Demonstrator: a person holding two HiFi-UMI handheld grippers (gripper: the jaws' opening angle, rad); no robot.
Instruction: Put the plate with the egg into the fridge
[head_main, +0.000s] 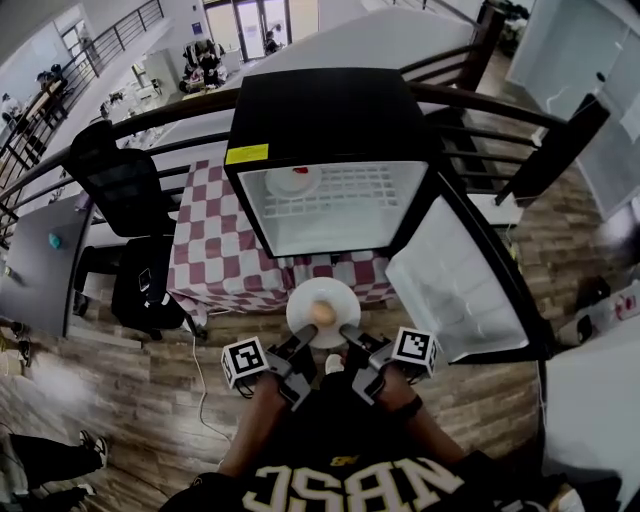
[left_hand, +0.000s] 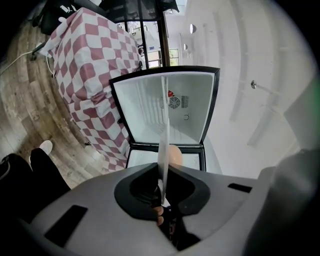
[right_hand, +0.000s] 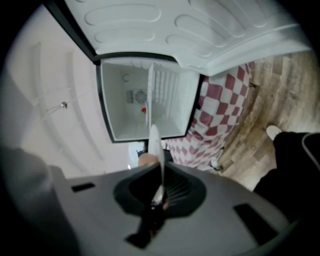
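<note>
A white plate (head_main: 322, 296) with a tan egg (head_main: 322, 313) on it hangs level in front of the open black mini fridge (head_main: 335, 205). Both grippers grip its near rim: my left gripper (head_main: 307, 344) on the near left, my right gripper (head_main: 349, 336) on the near right, each shut on the plate. In the left gripper view the plate (left_hand: 164, 150) shows edge-on between the jaws, the egg (left_hand: 173, 153) behind it. In the right gripper view the plate (right_hand: 155, 150) stands edge-on too, the egg (right_hand: 146, 159) partly hidden at its left.
The fridge door (head_main: 455, 280) stands swung open at the right. A small white dish with something red (head_main: 294, 181) sits on the wire shelf (head_main: 355, 190) inside. The fridge rests on a red-and-white checked tablecloth (head_main: 215, 250). A black chair (head_main: 120, 185) stands at the left, railings behind.
</note>
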